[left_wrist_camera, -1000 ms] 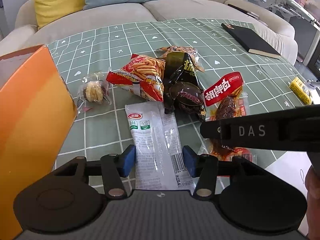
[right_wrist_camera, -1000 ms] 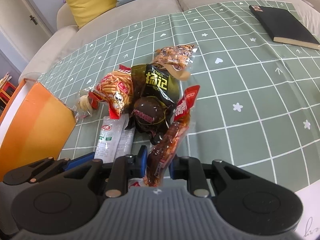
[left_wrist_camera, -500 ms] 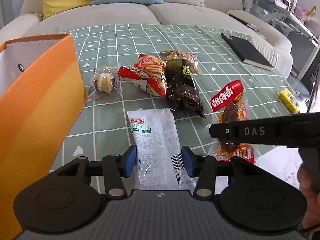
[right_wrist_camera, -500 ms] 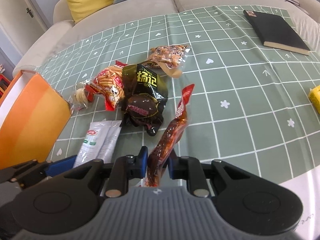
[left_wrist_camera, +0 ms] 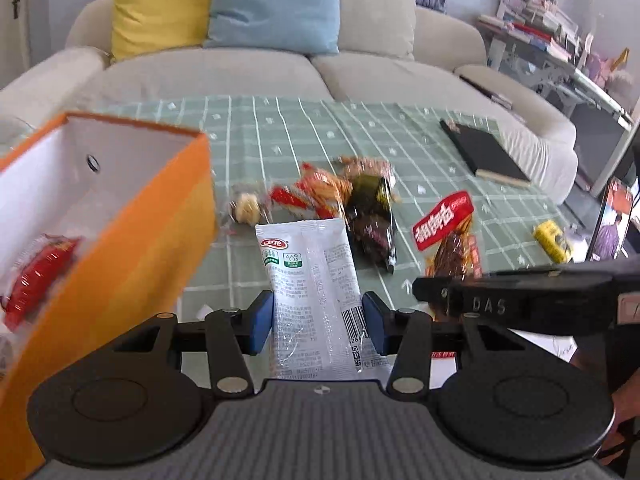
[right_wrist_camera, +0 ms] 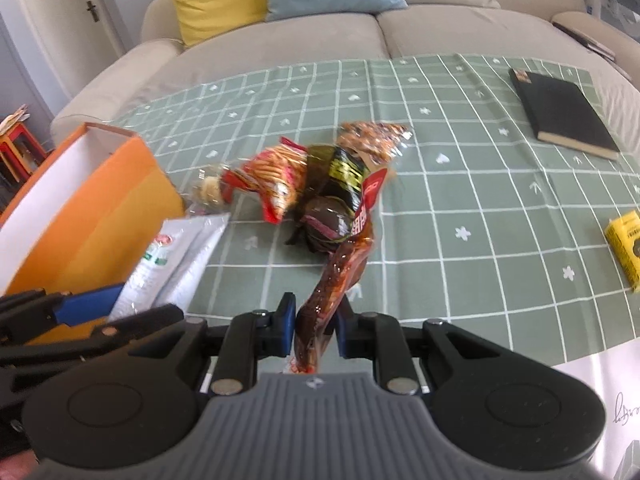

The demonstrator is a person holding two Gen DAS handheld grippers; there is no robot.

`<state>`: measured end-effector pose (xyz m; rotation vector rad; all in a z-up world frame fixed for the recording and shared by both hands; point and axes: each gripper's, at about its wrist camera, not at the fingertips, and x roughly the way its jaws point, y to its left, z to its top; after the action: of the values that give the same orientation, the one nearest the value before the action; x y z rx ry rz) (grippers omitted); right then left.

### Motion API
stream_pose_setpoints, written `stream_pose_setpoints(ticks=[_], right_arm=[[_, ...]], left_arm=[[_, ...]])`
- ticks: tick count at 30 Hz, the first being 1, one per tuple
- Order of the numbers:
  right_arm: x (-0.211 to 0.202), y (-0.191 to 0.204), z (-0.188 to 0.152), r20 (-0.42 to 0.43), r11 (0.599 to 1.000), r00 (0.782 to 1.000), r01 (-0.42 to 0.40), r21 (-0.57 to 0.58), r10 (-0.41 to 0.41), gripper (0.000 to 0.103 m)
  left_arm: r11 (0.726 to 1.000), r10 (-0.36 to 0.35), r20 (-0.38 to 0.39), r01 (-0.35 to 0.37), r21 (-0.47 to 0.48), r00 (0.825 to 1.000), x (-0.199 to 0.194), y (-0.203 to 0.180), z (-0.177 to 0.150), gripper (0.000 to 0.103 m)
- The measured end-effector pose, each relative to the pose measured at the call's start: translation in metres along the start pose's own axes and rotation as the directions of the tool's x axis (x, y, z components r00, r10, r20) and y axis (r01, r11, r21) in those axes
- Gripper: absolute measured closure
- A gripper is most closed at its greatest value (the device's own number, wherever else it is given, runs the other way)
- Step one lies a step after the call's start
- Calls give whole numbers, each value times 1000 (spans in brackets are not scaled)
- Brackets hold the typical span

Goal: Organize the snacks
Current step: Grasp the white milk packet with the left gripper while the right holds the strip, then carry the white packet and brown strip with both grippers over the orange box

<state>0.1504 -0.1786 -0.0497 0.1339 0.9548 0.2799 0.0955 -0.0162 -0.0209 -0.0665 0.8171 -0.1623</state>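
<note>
Orange box (left_wrist_camera: 132,240) rim beside left tongs (left_wrist_camera: 319,322) clamping white packet (left_wrist_camera: 316,292); right tongs (right_wrist_camera: 316,330) clamp meat packet (right_wrist_camera: 336,280).

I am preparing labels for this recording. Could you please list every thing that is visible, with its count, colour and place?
white packet: 1, white, in left gripper
meat snack: 1, red-brown, in right gripper
snack pile: several, mixed colours, mid-cloth
box: 1, orange, left; red packet inside
tablecloth: 1, green checked
notebook: 1, black, far right
small pack: 1, yellow, right edge
cushions: 2, yellow, blue, on sofa
left gripper: 1, black, closed on packet
right gripper: 1, black, closed on snack
</note>
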Motion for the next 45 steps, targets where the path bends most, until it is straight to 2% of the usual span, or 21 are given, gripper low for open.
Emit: stream_pose_setpoints(ticks=[12, 19, 27, 30, 34, 38, 45], right_arm=[[-34, 41, 27, 96, 992, 989, -102, -71, 108, 86], [-54, 83, 57, 150, 970, 968, -174, -170, 200, 86], [-58, 141, 89, 156, 929, 938, -262, -263, 309, 86], [-53, 161, 99, 151, 916, 933, -274, -292, 327, 86], [-40, 187, 108, 124, 903, 931, -290, -316, 343, 86], [-19, 206, 115, 89, 899, 941, -281, -336, 328, 86], [21, 223, 116, 8, 897, 955, -277, -344, 298, 86]], left_arm=[[996, 54, 48, -50, -78, 997, -45, 27, 29, 49], [987, 121, 99, -109, -114, 988, -82, 55, 53, 49], [972, 214, 117, -200, -119, 970, -108, 93, 84, 49], [963, 249, 106, -235, -129, 963, -112, 112, 91, 49], [956, 256, 69, -242, -162, 964, -107, 136, 97, 49], [946, 294, 8, -290, -146, 956, -88, 152, 99, 49], [934, 279, -111, -296, -199, 954, -54, 187, 86, 49]])
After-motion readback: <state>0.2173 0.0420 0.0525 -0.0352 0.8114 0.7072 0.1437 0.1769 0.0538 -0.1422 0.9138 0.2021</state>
